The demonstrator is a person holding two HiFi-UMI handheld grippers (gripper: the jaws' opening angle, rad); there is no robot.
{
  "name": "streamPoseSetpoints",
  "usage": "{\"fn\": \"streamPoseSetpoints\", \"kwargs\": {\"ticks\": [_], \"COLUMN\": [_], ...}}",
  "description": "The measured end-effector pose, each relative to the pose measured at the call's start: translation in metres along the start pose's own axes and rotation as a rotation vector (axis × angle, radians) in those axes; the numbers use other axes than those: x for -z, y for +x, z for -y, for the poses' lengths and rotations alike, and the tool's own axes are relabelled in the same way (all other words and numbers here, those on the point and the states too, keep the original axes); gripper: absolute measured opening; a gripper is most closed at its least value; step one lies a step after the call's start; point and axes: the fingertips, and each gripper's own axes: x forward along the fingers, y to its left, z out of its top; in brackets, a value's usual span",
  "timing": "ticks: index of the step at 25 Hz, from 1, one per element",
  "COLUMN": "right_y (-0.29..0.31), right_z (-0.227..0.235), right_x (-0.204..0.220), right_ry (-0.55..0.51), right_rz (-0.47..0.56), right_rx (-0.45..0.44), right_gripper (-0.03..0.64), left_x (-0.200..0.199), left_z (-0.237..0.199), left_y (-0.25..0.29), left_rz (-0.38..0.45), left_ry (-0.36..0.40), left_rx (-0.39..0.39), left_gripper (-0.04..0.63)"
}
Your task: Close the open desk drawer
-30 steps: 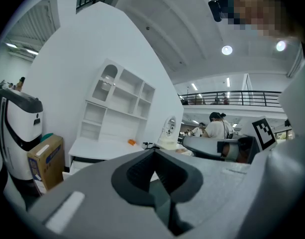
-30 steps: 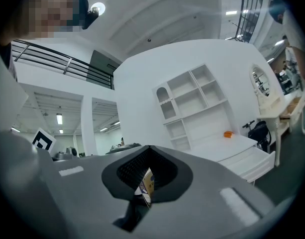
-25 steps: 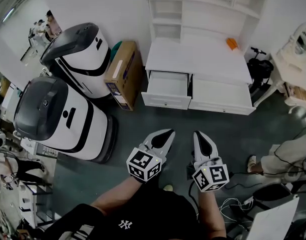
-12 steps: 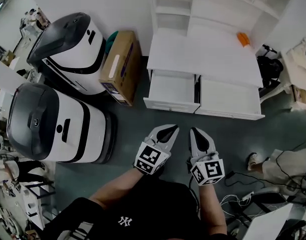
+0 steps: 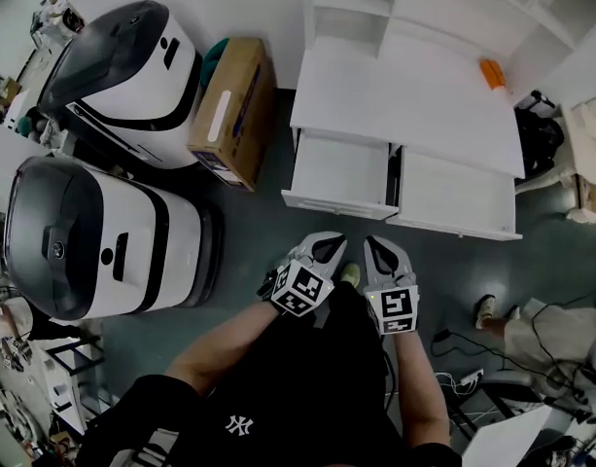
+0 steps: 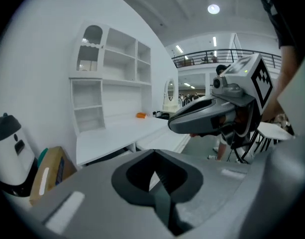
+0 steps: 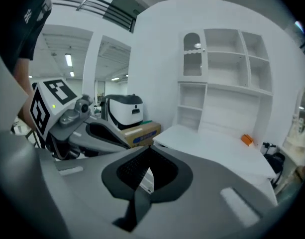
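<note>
A white desk (image 5: 395, 95) stands against the wall with two drawers pulled out side by side. The narrower left drawer (image 5: 344, 170) and the wider right drawer (image 5: 458, 195) both look empty. My left gripper (image 5: 333, 245) hovers over the floor just short of the left drawer's front, jaws shut with nothing between them. My right gripper (image 5: 372, 245) hangs beside it below the gap between the drawers, also shut and empty. In the left gripper view the desk top (image 6: 117, 133) lies beyond the closed left gripper (image 6: 153, 152). The right gripper (image 7: 150, 149) points at the desk (image 7: 217, 146).
A cardboard box (image 5: 229, 110) leans beside the desk's left end. Two large white-and-black machines (image 5: 113, 56) (image 5: 93, 232) stand on the left. An orange object (image 5: 492, 73) lies on the desk's far right. Cables (image 5: 463, 377) and a person's foot (image 5: 485, 309) are on the floor at right.
The view has drawn nearer to the desk. Both grippers have moved forward and closer together, now just short of the drawer fronts. Both stayed shut.
</note>
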Motion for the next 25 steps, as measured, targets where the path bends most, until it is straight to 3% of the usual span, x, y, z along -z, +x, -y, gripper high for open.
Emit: {"fn": "streamPoseSetpoints", "kwargs": {"ticks": [5, 9, 16, 25], "right_y": [0.05, 0.09, 0.137, 0.183], "right_z": [0.011, 0.025, 0.057, 0.071], "right_x": [0.031, 0.056, 0.124, 0.18], "right_ry": [-0.198, -0.275, -0.417, -0.603], "right_rz": [-0.109, -0.168, -0.29, -0.35], "right_rx": [-0.094, -0.202, -0.312, -0.351], "right_gripper": [0.025, 0.026, 0.067, 0.137], "left_x": [0.027, 0.043, 0.073, 0.098], "left_z": [-0.029, -0.05, -0.071, -0.084], "left_y": [0.033, 0.062, 0.111, 0.134], "left_rz": [-0.078, -0.138, -0.22, -0.205], "left_ry": [0.091, 0.095, -0.045, -0.179], "left_rx": [-0.023, -0.038, -0.072, -0.097], "left_gripper": [0.002, 0.002, 0.002, 0.002]}}
